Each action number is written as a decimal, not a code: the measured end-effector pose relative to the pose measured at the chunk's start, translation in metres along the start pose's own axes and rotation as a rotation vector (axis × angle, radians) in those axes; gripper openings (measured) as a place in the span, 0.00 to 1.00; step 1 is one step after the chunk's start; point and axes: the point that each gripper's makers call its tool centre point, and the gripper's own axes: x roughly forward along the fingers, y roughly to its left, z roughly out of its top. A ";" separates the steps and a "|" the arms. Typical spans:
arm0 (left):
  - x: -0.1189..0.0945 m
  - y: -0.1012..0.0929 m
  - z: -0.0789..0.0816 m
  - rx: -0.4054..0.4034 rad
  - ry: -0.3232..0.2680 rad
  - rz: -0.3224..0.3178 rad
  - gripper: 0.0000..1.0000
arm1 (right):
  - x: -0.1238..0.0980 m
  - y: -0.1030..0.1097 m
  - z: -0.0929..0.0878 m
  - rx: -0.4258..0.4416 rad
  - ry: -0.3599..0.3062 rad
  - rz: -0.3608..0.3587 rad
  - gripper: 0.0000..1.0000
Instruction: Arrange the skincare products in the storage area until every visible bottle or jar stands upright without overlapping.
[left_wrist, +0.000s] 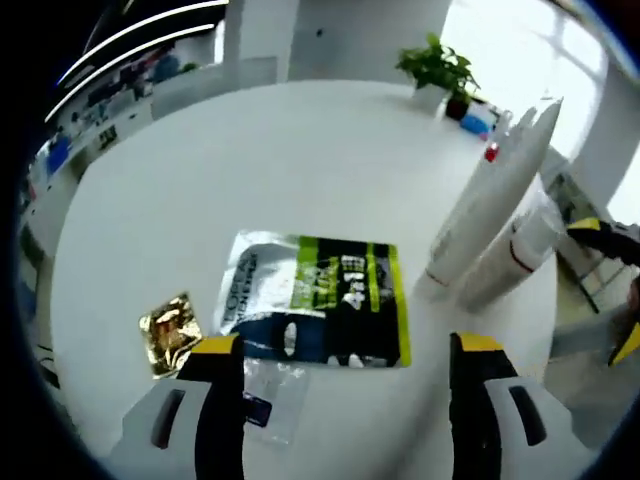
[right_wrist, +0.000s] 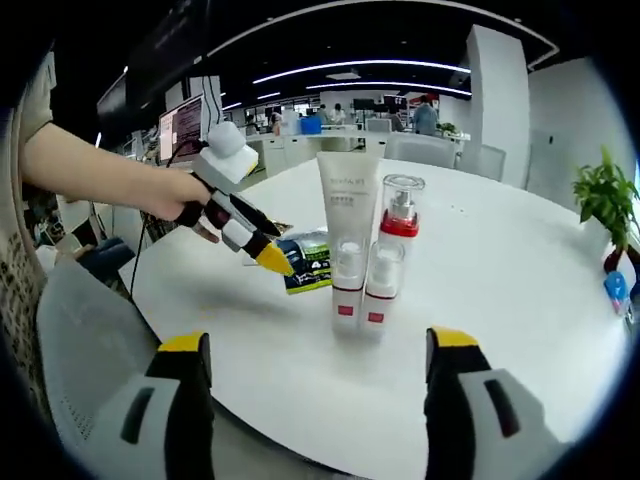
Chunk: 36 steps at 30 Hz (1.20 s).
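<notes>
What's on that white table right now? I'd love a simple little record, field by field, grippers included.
table: white, round
tube: white, upright on its cap
pump bottle: clear with red band, upright, close beside the tube
sachet: green and black, lying flat
gold packet: crumpled, flat, apart from the sachet
potted plant: far edge of the table
left gripper: open, above the sachet
right gripper: open, facing both bottles

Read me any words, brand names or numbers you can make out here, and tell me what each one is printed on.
"4" and "1": large pale figures on the green band of the flat pouch, rest blurred.
White lettering along the pouch's silver edge: too blurred to read.
Tube: faint print near its top, unreadable.
Pump bottle: no legible text.
Gold sachet: none legible.
</notes>
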 end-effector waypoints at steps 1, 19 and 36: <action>0.002 0.002 0.001 0.003 0.003 0.006 0.81 | 0.000 0.000 0.000 -0.006 0.002 -0.001 0.88; 0.030 0.024 -0.002 0.188 0.129 0.038 0.71 | 0.000 -0.004 -0.001 0.009 0.011 -0.016 0.88; 0.033 0.030 -0.004 0.355 0.124 -0.090 0.72 | 0.007 -0.004 -0.002 -0.026 0.021 -0.018 0.88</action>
